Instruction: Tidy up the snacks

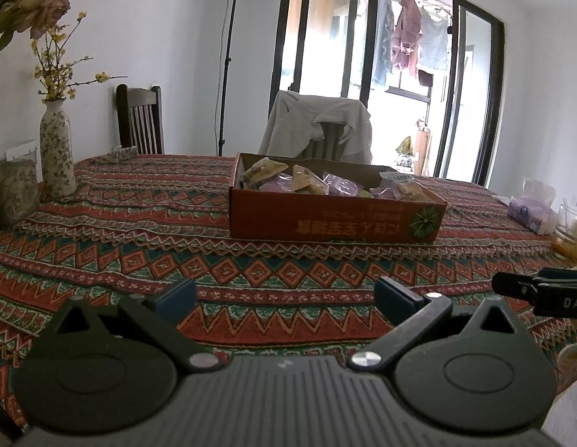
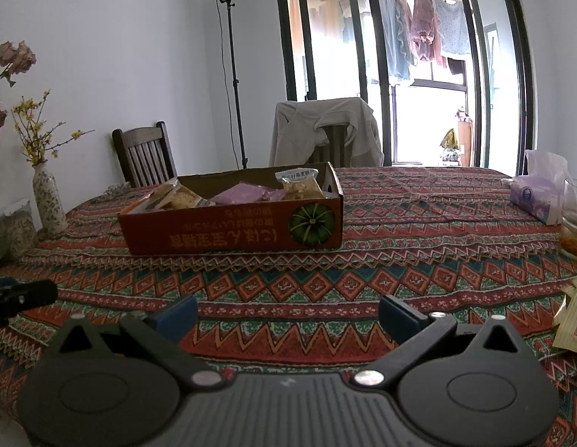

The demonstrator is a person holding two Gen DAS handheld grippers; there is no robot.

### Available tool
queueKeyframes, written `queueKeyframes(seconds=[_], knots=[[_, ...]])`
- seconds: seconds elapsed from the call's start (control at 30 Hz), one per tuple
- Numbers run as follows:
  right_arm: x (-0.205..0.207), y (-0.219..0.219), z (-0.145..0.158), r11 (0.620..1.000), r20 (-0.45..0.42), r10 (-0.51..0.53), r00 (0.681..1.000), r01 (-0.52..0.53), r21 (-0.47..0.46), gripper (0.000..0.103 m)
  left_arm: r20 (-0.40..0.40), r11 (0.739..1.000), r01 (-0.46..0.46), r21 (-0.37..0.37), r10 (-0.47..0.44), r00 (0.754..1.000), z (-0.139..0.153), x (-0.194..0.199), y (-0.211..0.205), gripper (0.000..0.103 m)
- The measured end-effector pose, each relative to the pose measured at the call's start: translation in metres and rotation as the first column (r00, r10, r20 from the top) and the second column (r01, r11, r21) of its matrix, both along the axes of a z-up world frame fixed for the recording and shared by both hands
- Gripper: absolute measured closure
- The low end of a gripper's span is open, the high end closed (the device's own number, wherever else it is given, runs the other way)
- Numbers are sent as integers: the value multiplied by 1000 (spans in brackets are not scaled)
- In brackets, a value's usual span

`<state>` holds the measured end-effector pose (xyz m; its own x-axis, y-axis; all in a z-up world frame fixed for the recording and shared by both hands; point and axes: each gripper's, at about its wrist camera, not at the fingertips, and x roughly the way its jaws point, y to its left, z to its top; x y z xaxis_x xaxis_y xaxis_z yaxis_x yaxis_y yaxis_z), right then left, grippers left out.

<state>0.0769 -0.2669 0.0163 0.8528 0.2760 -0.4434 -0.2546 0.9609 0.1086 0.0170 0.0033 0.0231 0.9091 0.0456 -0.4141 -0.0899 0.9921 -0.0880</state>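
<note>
Snacks (image 1: 310,182) in box (image 1: 333,221), tools (image 1: 284,298) empty

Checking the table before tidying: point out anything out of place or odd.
One yellow snack packet lies loose on the tablecloth at the right edge, outside the red box that holds the other snacks. The box's printing reads upside down. Nothing looks spilled or damaged.

One red cardboard box (image 2: 236,229) on the table, snack packets (image 2: 301,184) piled inside, too overlapped for a sure count, several at least. One more yellow packet (image 2: 573,322) lies at the right edge. Two chairs (image 2: 145,154) behind, one flowered vase (image 1: 57,152), one tissue pack (image 2: 536,195), one glass jar (image 2: 575,223), one lamp stand (image 2: 232,74), and two grippers (image 1: 284,296) over the cloth
</note>
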Motion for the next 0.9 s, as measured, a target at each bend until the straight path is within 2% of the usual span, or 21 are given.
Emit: queueKeyframes(seconds=[0.9], knots=[[-3, -1, -5, 1000, -6, 0, 1000, 0, -4, 0, 2, 1000, 7, -1, -7, 1000, -3, -2, -1, 0]])
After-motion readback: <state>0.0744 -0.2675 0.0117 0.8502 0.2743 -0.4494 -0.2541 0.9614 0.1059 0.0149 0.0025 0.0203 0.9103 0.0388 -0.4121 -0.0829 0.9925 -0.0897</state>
